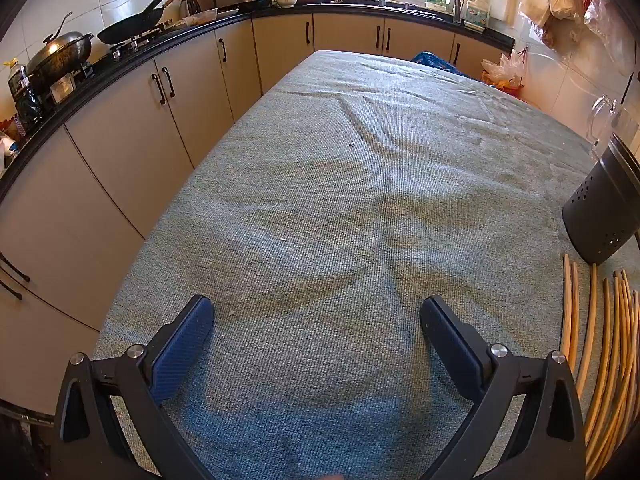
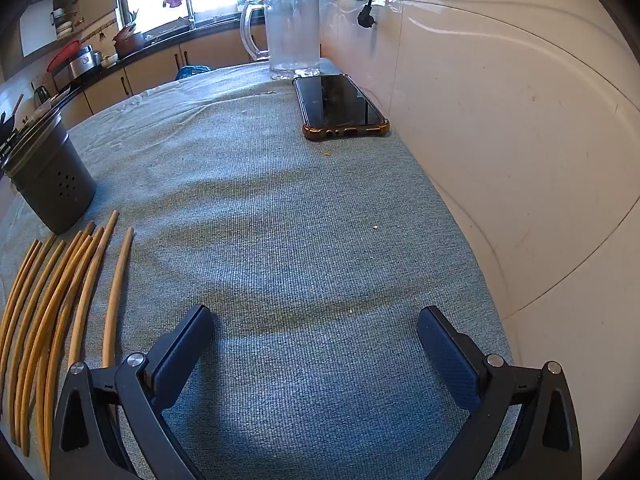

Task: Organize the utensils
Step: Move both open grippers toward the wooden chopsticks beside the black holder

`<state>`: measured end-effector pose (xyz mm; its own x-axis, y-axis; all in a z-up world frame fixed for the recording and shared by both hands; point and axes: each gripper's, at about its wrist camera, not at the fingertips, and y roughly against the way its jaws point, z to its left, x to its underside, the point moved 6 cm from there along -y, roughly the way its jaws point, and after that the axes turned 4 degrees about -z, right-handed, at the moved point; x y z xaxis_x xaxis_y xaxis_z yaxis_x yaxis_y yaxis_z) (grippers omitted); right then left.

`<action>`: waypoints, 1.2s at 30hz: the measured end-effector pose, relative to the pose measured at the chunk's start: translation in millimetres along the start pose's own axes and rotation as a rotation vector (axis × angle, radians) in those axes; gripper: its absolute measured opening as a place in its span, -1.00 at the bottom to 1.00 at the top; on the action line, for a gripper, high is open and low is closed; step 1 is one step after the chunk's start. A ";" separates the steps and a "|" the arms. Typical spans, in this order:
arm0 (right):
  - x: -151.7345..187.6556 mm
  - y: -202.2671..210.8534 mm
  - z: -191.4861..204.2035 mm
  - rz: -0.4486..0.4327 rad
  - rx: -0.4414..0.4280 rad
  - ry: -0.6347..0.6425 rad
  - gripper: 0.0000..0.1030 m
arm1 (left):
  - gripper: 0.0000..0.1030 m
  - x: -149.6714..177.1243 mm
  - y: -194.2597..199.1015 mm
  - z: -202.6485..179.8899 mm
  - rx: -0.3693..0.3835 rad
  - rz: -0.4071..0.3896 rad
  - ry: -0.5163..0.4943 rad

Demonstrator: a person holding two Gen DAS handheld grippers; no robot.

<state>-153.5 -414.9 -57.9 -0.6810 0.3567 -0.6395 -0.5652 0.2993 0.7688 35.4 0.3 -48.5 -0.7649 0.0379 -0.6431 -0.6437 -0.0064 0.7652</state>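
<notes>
- Grey-blue woven cloth (image 1: 328,208) covers the worktop, with beige kitchen cabinets (image 1: 128,120) and a dark counter curving behind it and a tiled wall (image 2: 520,140) along its right edge.
- Left hand-held gripper (image 1: 318,316): its jaws are spread wide, the blue pads (image 1: 184,344) hold nothing, and only bare cloth lies between them.
- Right hand-held gripper (image 2: 316,326): its jaws are likewise spread wide and hold nothing, with bare cloth between the pads (image 2: 448,356).
- Wooden chopsticks (image 2: 60,300) lie loose on the cloth in a rough side-by-side row, between the two grippers: at the right edge of the left wrist view (image 1: 604,352) and just left of the right gripper's left finger.
- Just beyond the far tips of the chopsticks stands a dark perforated utensil holder (image 2: 48,184), upright on the cloth; it also shows at the right edge of the left wrist view (image 1: 600,208).
- Ahead of the right gripper, well apart from it, a phone (image 2: 340,106) in an amber case lies flat near the wall.
- A clear handled pitcher (image 2: 290,32) stands just behind the phone, at the far end of the worktop.
</notes>
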 end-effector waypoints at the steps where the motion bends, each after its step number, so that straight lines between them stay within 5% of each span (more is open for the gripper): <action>1: 0.0 0.1 0.1 0.000 0.000 0.000 1.00 | 1.00 0.0 0.0 0.0 0.002 0.000 0.002; 20: -1.1 -0.9 0.6 0.035 -0.019 0.015 1.00 | 1.00 2.0 7.9 2.9 0.003 -0.015 0.015; 30: 8.2 10.7 1.1 0.034 -0.008 -0.005 0.98 | 1.00 -9.5 127.2 -13.0 -0.026 -0.329 -0.024; 36: 21.4 61.2 0.6 -0.064 -0.032 -0.076 0.91 | 1.00 -5.2 202.6 -33.2 -0.051 -0.480 -0.083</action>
<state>-202.4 -388.5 -24.5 -0.6065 0.4042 -0.6847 -0.6220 0.2953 0.7252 -91.9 -34.4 108.9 -0.3785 0.1277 -0.9168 -0.9250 -0.0176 0.3795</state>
